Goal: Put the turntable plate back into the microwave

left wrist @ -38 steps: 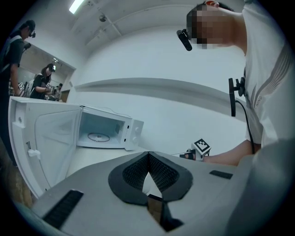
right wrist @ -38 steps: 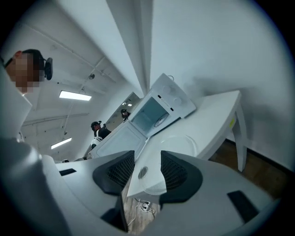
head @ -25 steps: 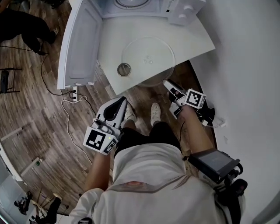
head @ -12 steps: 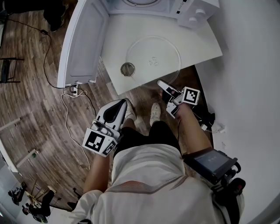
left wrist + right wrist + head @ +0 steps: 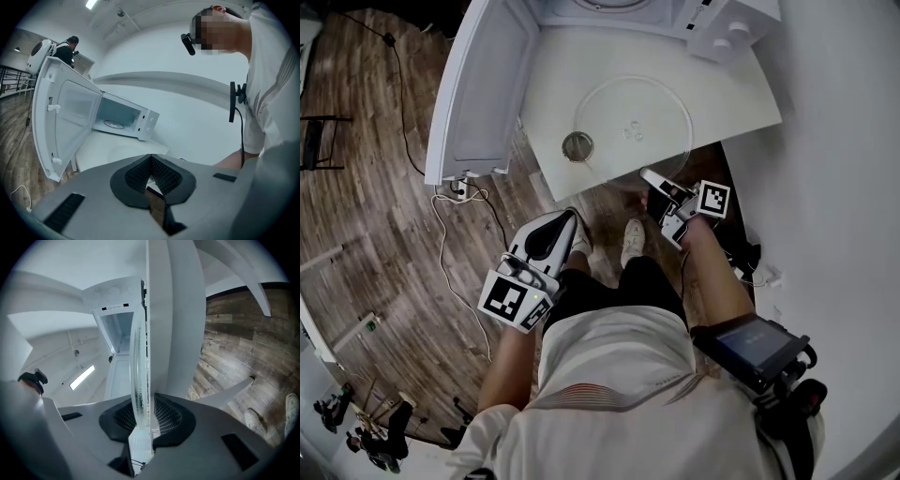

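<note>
The clear glass turntable plate lies flat on the white table, its near rim hanging over the table's front edge. My right gripper reaches level to that rim. In the right gripper view the plate stands edge-on between the pads, and my right gripper has just been closing and is shut on the rim. The microwave stands at the table's back with its door swung wide to the left. My left gripper hangs short of the table, shut and empty, its view facing the open microwave.
A small round metal piece sits on the table left of the plate. A white cable trails over the wooden floor below the door. The white wall runs close along the right. The person's shoes stand under the table edge.
The right gripper slid a little left along the plate's near edge and rolled, and its jaws came together on the rim. The left gripper stayed put.
</note>
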Motion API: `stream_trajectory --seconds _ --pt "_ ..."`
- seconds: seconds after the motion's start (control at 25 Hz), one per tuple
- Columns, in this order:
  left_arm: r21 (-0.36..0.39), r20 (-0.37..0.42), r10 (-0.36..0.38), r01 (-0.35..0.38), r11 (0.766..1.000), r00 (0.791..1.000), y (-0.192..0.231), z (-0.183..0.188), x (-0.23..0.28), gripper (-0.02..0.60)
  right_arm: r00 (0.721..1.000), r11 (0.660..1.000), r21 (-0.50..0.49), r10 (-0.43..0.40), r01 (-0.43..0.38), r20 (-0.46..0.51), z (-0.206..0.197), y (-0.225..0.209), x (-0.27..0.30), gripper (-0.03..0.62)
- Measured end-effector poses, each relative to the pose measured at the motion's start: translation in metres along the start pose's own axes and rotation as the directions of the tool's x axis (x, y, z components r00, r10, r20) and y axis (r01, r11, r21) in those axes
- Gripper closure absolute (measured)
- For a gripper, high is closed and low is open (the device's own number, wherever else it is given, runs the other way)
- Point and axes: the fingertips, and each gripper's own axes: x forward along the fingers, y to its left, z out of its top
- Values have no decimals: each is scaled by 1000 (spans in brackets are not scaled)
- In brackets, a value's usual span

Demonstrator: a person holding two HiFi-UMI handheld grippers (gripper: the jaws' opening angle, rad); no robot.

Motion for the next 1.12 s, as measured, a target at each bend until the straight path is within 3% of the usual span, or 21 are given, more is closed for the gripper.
stream_trajectory --seconds 0.24,0.84,1.12 --pt "-6 -5 -8 8 1000 1000 -1 -2 1 571 999 998 32 52 -52 2 -2 9 2 563" --pt "-25 -8 -13 13 1000 1000 0 -8 -4 572 996 988 -148 49 -38 69 -4 18 4 565" --pt "-19 15 -8 8 1000 1000 7 -1 -8 571 995 978 -200 72 -57 68 -6 44 13 565"
